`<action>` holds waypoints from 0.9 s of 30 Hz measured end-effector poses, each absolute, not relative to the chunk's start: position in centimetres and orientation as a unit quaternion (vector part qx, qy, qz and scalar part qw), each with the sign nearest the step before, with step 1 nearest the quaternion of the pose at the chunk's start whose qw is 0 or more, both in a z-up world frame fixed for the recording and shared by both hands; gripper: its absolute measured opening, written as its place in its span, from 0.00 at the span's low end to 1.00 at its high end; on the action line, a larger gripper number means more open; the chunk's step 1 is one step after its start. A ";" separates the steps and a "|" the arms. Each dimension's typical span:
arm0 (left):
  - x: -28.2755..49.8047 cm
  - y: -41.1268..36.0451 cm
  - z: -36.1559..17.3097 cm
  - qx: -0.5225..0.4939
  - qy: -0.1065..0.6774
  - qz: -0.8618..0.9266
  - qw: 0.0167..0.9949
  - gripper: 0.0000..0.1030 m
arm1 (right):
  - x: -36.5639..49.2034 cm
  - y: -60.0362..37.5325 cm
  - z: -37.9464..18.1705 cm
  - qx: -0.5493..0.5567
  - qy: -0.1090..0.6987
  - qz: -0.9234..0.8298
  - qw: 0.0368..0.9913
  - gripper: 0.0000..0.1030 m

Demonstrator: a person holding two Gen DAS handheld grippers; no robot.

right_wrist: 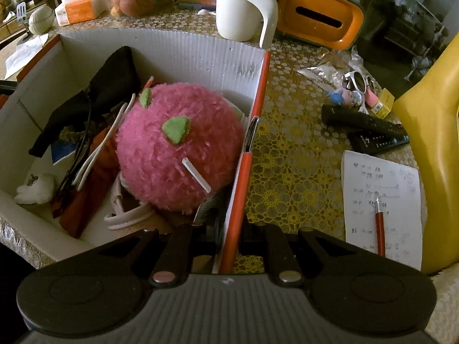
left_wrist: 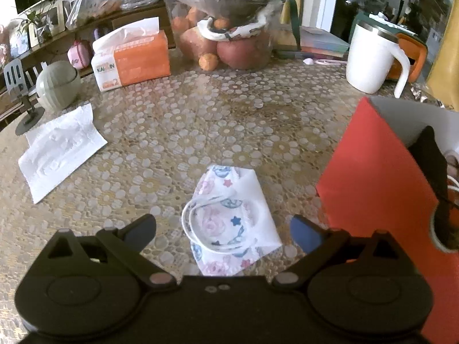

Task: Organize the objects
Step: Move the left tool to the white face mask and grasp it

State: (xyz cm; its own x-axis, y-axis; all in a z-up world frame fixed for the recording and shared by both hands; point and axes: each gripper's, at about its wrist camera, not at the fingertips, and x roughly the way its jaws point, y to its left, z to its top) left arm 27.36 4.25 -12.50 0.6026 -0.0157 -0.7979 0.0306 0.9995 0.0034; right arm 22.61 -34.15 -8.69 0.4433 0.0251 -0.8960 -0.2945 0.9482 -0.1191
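Between the left gripper's [left_wrist: 223, 229] spread jaws lies the face mask [left_wrist: 229, 220].

Mask [left_wrist: 229, 223] on table [left_wrist: 200, 120], box [left_wrist: 381, 189] right of it, tissue pack [left_wrist: 134, 57] behind; plush [right_wrist: 178, 146] in box.

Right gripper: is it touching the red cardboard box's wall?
Touching. The right wrist view shows the right gripper shut on the red cardboard box, one finger either side of its wall.
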 end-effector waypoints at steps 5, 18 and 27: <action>27.7 4.1 -13.3 0.003 0.447 -0.008 0.895 0.96 | 22.7 -34.2 -8.7 -0.129 0.520 0.095 0.839 0.11; 27.5 4.0 -13.6 0.001 0.440 -0.014 0.898 0.66 | 22.7 -34.2 -8.8 -0.127 0.520 0.094 0.840 0.11; 27.1 3.6 -13.2 0.003 0.435 -0.029 0.900 0.10 | 22.6 -34.2 -8.7 -0.129 0.519 0.093 0.840 0.11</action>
State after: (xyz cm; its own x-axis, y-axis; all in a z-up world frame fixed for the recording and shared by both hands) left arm 27.11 3.65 -13.20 0.6193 -0.0501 -0.7835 0.0555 0.9983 -0.0199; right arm 22.64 -34.18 -8.71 0.4446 0.0213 -0.8955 -0.2898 0.9494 -0.1213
